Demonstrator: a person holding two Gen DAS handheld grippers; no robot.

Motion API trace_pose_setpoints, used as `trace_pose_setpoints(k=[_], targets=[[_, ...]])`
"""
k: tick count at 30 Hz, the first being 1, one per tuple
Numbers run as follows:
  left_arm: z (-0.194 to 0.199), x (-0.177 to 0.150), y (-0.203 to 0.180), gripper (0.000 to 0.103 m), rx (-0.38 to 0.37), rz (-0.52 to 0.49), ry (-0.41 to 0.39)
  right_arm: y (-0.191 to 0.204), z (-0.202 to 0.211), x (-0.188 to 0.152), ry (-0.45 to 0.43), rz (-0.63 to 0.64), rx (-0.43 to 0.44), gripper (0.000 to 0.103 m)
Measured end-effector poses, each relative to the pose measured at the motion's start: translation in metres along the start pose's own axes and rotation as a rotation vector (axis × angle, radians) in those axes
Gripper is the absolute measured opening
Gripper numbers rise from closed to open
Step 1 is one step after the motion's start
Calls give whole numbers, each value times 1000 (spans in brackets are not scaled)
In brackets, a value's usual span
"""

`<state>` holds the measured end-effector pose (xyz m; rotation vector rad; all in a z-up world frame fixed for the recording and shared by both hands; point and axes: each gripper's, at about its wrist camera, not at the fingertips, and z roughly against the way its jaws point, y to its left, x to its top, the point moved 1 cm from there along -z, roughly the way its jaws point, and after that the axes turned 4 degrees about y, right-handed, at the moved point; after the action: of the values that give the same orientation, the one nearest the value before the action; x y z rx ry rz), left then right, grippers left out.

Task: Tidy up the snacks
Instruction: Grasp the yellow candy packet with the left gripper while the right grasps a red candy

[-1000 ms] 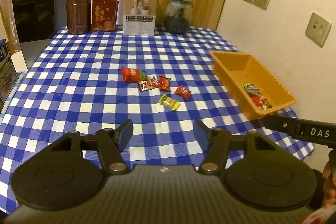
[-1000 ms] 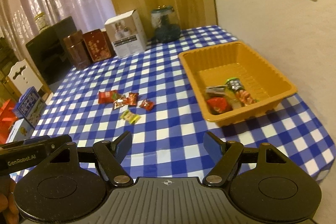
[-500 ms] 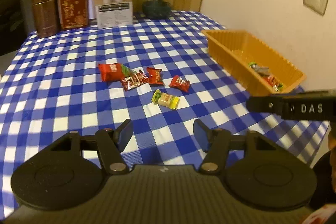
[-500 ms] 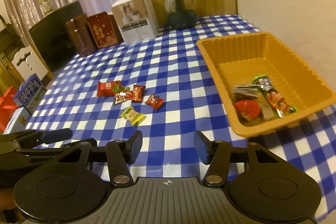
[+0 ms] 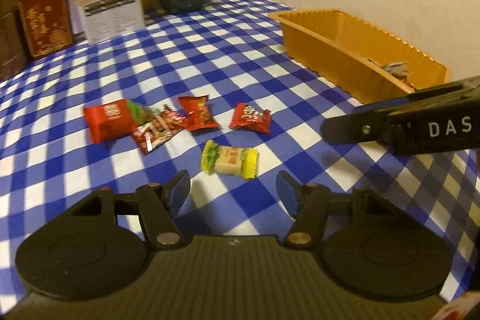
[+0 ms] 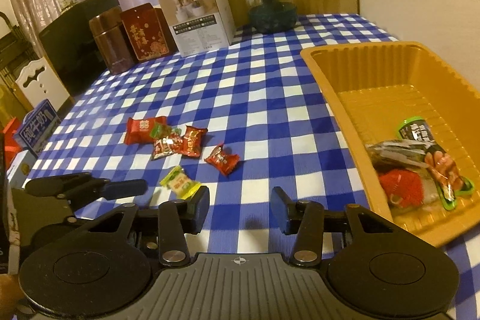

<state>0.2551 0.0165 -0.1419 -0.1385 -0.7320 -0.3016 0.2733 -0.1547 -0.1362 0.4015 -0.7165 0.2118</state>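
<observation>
Checked tablecloth (image 6: pixel 270 98) carries everything. Orange tray (image 6: pixel 330 71) at its right edge holds several wrapped snacks near its front end. Boxes and a glass jar (image 6: pixel 270 2) line the far edge.

Loose snacks, mid-surface toward the near edge: large red packet (image 5: pixel 108 119), dark red wrapper (image 5: pixel 157 129), red packet (image 5: pixel 198 113), small red candy (image 5: pixel 250 117), yellow-green candy (image 5: pixel 229 159) nearest the near edge.

Left gripper (image 5: pixel 232 194): jaws apart, empty, yellow-green candy just ahead. Right gripper (image 6: pixel 240 209): jaws closing, nothing between them.

Risk: both grippers sit close over the same candy; collision likely. Closing short would slide the slick wrapper.

Versus one second earlier: both views lower and closer to the snacks; right jaws narrower.
</observation>
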Motion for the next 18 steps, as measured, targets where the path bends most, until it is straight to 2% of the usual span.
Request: trace_pose_setpoints(k=[8,10,12,14,16,18], targets=[[-17,7,3,61,-11,-23,-16,-2,-17,6,3,5,10,47],[-19,7,6,55,-27,2,-17,-1,-21,8,5,12,14,47],[-19,8,8,43,-31,12,-23,-1,-24,10,3,21,13,47],[-17,9,10,39,-28,16,-24,-1,-26,11,0,27,13,47],[-16,9,12,28,-23,27,-22,0,-28,13,-6,39,13,47],[-14,9,17,24,-11,45,-14,2,-31,14,-5,51,13,47]])
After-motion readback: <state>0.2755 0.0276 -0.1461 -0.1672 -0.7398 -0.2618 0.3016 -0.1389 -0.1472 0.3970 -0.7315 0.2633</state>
